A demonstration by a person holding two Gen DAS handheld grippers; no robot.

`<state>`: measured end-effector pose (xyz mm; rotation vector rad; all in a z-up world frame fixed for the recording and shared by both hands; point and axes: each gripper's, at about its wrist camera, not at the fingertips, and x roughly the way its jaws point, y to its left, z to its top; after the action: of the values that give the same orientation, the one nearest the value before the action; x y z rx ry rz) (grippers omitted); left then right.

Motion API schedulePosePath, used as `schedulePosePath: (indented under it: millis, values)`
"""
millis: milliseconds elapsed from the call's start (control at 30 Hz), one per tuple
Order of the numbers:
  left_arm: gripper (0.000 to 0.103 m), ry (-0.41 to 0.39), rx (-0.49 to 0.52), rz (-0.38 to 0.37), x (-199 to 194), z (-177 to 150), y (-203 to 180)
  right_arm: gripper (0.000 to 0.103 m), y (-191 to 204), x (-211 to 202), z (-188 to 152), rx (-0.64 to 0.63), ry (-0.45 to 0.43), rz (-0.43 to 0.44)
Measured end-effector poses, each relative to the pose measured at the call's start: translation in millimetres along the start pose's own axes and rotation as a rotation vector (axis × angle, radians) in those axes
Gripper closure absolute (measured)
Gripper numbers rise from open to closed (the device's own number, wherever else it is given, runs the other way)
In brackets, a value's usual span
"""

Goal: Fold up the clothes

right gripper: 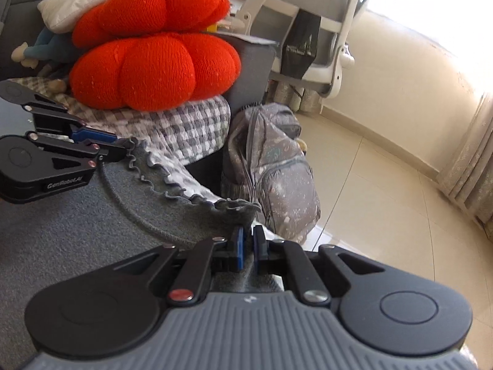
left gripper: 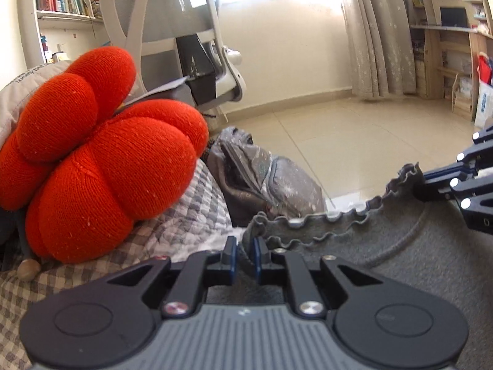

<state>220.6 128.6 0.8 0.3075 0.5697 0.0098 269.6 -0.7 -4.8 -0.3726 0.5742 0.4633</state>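
Note:
A grey knit garment (left gripper: 400,265) with a ruffled hem (left gripper: 323,215) hangs stretched between my two grippers. My left gripper (left gripper: 245,254) is shut on one corner of the hem. My right gripper (right gripper: 249,246) is shut on the other corner of the hem (right gripper: 237,206). In the left wrist view the right gripper (left gripper: 422,182) shows at the far right, clamped on the hem. In the right wrist view the left gripper (right gripper: 123,148) shows at the left, clamped on the hem. The garment (right gripper: 77,215) drapes below both.
Two orange knit cushions (left gripper: 101,166) lie on a checked blanket (left gripper: 185,215) on a sofa at the left. A grey backpack (right gripper: 271,166) stands on the tiled floor (left gripper: 354,129) beside it. A white office chair (left gripper: 172,24) is behind. Curtains (left gripper: 376,46) and shelves are further back.

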Motion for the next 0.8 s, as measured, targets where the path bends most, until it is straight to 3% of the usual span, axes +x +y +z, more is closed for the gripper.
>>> schedulePosePath:
  millis: [67,100,133,200,400,667,733,800]
  values:
    - [0.083,-0.013,0.011,0.008,-3.6,-1.5,1.0,0.089,1.7,0.4,-6.1,0.004,-0.018,-0.029]
    - [0.073,-0.022,-0.002,0.01,-7.7,-0.3,6.4,0.075,2.6,0.6,-9.2,0.006,-0.027,-0.043]
    - [0.067,-0.021,-0.03,0.012,-12.2,2.0,15.2,0.054,0.7,-4.7,-8.2,0.01,-0.039,-0.051]
    - [0.064,-0.018,-0.087,0.016,-21.3,6.6,32.7,0.042,-3.5,-17.8,-7.3,0.02,-0.064,-0.056]
    - [0.062,0.007,-0.325,-0.009,-67.4,-8.4,97.6,0.039,-14.3,-77.2,-21.5,0.133,-0.106,-0.022]
    - [0.06,0.11,-0.565,0.029,-153.4,-97.5,161.8,0.033,10.0,-162.4,-77.6,0.259,-0.087,0.086]
    - [0.06,0.104,-0.635,-0.001,-183.0,-118.5,169.2,0.032,16.3,-187.4,-93.4,0.293,-0.095,0.093]
    - [0.052,0.098,-0.686,-0.057,-213.6,-139.6,166.9,0.028,19.4,-210.2,-111.5,0.347,-0.106,0.126]
